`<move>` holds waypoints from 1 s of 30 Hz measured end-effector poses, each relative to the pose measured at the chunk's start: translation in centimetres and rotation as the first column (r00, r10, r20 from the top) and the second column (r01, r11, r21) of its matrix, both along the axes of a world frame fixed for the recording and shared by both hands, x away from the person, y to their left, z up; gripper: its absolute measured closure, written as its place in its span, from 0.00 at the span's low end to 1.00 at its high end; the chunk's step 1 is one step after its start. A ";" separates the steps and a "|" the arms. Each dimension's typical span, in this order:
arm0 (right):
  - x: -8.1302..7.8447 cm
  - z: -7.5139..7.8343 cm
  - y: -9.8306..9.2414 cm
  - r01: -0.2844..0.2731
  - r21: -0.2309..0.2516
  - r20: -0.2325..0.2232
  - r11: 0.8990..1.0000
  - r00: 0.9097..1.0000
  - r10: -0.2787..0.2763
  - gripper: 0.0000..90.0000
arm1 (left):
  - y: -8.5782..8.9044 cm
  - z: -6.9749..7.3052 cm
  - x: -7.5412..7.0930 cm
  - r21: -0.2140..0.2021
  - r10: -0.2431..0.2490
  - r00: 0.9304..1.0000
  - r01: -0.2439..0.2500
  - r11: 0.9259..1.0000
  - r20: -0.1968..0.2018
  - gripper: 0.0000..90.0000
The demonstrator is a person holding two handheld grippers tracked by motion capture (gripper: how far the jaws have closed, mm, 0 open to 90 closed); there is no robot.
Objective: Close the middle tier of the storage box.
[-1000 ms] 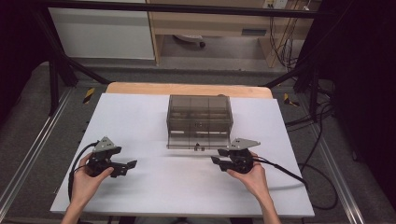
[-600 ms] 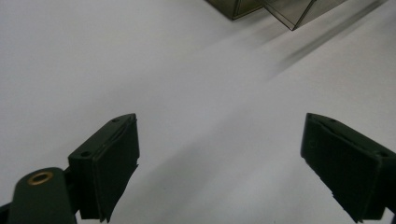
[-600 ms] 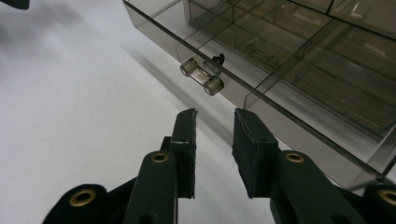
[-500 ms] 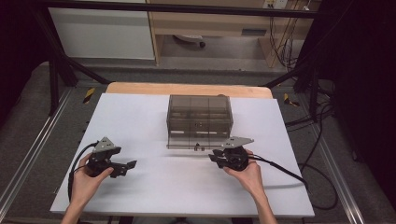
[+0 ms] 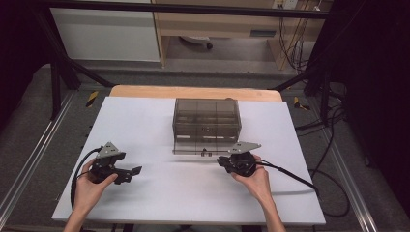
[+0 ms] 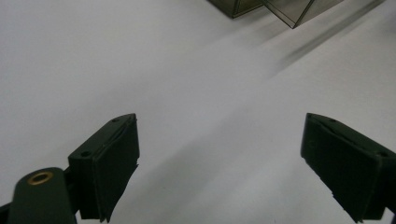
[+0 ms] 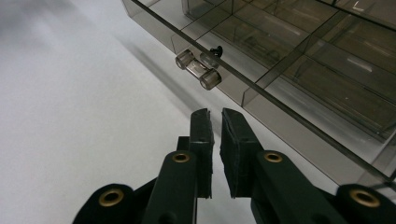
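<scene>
1. No brand, label or other writing can be read on the box, the grippers or the counter.
2. A smoky transparent plastic organiser box with divided compartments (image 5: 207,124) stands at the middle of the white counter (image 5: 145,121), toward its far half. A drawer is drawn slightly out at the box's near face.
3. In the right gripper view, a small clear cylindrical knob (image 7: 198,69) sticks out from the front wall of that drawer, with a tiny dark screw just behind it.
4. The right gripper (image 5: 223,161) lies just near of the box's near right corner, tips pointing left along the front. Its jaws have just been closing and now stand almost together with only a thin slit left, and nothing between them. In its own view (image 7: 215,122) the knob sits just beyond the tips, apart from them.
5. The left gripper (image 5: 135,170) rests at the near left of the counter, well apart from the box. Its jaws are spread wide and released — in its own view (image 6: 219,154) there is only bare counter between them, and the box corner shows at the far edge.
</scene>
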State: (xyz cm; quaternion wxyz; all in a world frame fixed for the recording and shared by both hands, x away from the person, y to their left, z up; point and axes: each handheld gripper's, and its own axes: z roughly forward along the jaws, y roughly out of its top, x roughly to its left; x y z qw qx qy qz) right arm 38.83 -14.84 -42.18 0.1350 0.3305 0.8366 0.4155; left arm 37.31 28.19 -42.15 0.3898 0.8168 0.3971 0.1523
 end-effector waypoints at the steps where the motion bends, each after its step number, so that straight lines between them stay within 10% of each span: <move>1: 0.0 0.0 0.0 -0.002 -0.001 -0.001 1.000 1.000 0.002 0.94 | 0.0 0.0 0.0 -0.004 0.002 1.000 -0.002 1.000 0.000 0.12; 30: 1.2 -1.0 0.5 0.013 -0.013 0.031 1.000 0.999 -0.013 1.00 | -0.1 -0.2 0.1 0.000 -0.002 1.000 0.002 1.000 -0.005 0.12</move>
